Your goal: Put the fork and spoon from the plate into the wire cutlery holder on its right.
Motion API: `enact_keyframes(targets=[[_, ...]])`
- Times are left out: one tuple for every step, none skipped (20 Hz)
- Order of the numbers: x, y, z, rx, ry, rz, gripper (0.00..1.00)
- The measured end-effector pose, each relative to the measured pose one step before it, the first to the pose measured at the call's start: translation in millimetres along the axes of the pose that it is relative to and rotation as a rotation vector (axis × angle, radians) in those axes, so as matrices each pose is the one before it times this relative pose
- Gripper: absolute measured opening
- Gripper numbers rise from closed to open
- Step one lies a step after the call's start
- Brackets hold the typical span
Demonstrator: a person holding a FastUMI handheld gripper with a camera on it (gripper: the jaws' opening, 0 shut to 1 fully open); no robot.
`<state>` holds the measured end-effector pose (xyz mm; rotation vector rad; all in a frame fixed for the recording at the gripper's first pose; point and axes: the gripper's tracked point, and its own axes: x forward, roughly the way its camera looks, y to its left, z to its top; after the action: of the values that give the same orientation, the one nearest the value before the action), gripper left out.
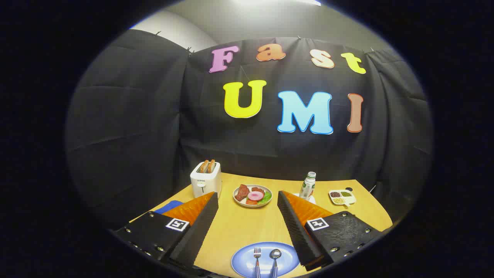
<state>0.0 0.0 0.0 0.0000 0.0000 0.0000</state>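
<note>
Gripper view looks down the hand-held gripper [247,199], whose two fingers stand wide apart with nothing between them but bare wooden worktop [239,226]. Below and between the fingers, at the near edge of the worktop, sits a blue plate [241,262]. On it lie a fork [257,258] and a spoon [274,259] side by side, fork to the left, spoon to the right, heads pointing away toward the wall and handles running toward the camera. The fingers hang above the plate and touch neither piece.

Beyond the fingertips, near the middle of the worktop, is a second plate [252,195] holding pieces of food. To its left, near the back edge, stands a white toaster [206,178] with two slices of bread [207,166] in its slots. To the right of the food plate stands a small bottle [308,185] on a white coaster, and further right a small divided dish [342,196] with three fillings. A blue cloth [166,206] shows just beyond the left finger.
</note>
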Motion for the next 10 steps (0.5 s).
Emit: enact_keyframes(targets=[[-1.55,1.92,1.05,0.00192,-0.00474,0.00968,0.95],[-1.92,3.55,1.14,-0.00111,-0.00763,0.01397,0.95],[-2.09,4.76,1.35,-0.00248,-0.00575,0.01442,0.95],[-2.41,8.45,0.62,-0.00190,-0.00512,0.02496,0.95],[-2.51,9.84,0.15,0.00167,-0.00340,0.02822,0.95],[-2.15,7.61,-1.61,-0.00521,-0.00583,0.02201,0.95],[-1.94,2.67,-2.01,0.00275,0.00230,0.00944,0.95],[-1.88,2.09,-5.63,0.01258,0.00779,0.01194,0.95],[-0.60,-4.98,-3.78,0.00236,0.00433,-0.01234,0.95],[-1.06,-12.43,-4.46,-0.00489,0.01006,-0.02775,0.95]])
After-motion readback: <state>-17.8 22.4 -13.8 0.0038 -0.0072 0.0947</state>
